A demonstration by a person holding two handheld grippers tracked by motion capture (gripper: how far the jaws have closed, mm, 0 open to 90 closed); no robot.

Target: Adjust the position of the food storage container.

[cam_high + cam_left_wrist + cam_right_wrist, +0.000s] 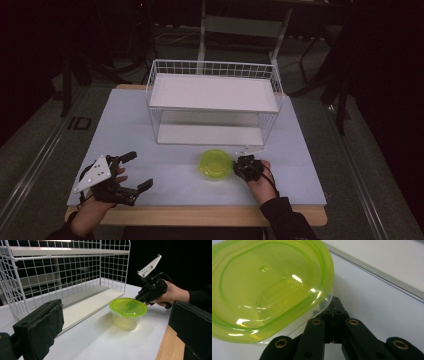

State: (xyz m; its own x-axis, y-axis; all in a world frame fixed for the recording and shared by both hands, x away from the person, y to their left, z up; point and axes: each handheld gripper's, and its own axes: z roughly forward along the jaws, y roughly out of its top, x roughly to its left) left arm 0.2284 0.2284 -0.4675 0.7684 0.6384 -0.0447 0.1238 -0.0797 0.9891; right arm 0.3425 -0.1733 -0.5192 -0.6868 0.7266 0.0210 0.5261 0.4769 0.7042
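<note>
Table [150, 125] with a pale blue-white top and a wood edge along the near side. White wire rack [215, 100] sitting toward 12 o'clock on it, two solid shelves, mesh on the back and ends, open front facing 6 o'clock.

Tub [216, 164] right in front of the rack's lower shelf, just at 6 o'clock of it and a bit right of centre. Clear plastic body, lime-green lid [128, 306] snapped on, standing upright on the table. Can't tell if anything is inside.

Right gripper [240, 166] at 3 o'clock of the tub, pressed up against its rim. From the right gripper view, jaws pulled together into a narrow point, tips tucked just under the lid's lip where it overhangs the clear wall. Looks closed, but can't tell if any of the rim is actually pinched between the tips. Same gripper seen from the left gripper view [140, 297], nose at the lid's edge, grey plate sticking up, hand wrapped round the handle, dark sleeve behind.

Left gripper [134, 170] way over at 8 o'clock of the tub, well apart from it, near the table's front-left corner. Jaws spread wide, nothing between them, pointing roughly toward 3 o'clock. Both black pads [41, 327] framing the tub in the left gripper view.
</note>
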